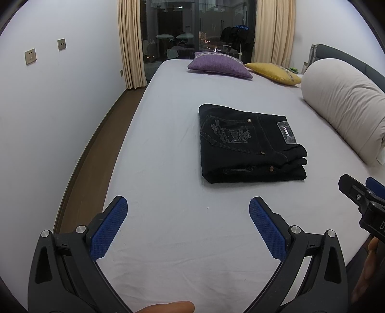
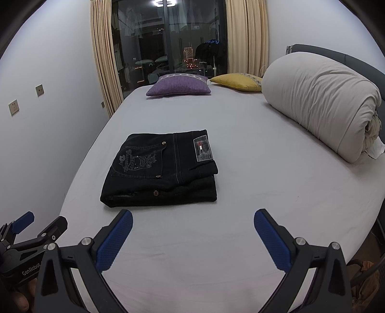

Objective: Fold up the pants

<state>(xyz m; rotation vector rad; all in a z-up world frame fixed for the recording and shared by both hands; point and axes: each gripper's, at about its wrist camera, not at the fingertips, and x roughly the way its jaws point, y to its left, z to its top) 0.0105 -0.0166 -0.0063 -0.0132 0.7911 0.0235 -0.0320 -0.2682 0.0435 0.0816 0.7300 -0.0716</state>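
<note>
Left gripper (image 1: pixel 188 207) and right gripper (image 2: pixel 193 220) hovering, jaws spread, near folded black denim pants (image 2: pixel 160 168) on bed (image 2: pixel 264 192); "GenRobot" printed on left gripper.

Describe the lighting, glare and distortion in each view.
Left wrist view: even, dim indoor light; fisheye bends the bed edge and darkens the corners; the folded black pants look sharp. Right wrist view: a ceiling lamp glares as a reflection in the dark window; the same barrel curving; the rolled duvet shows soft shading.
</note>
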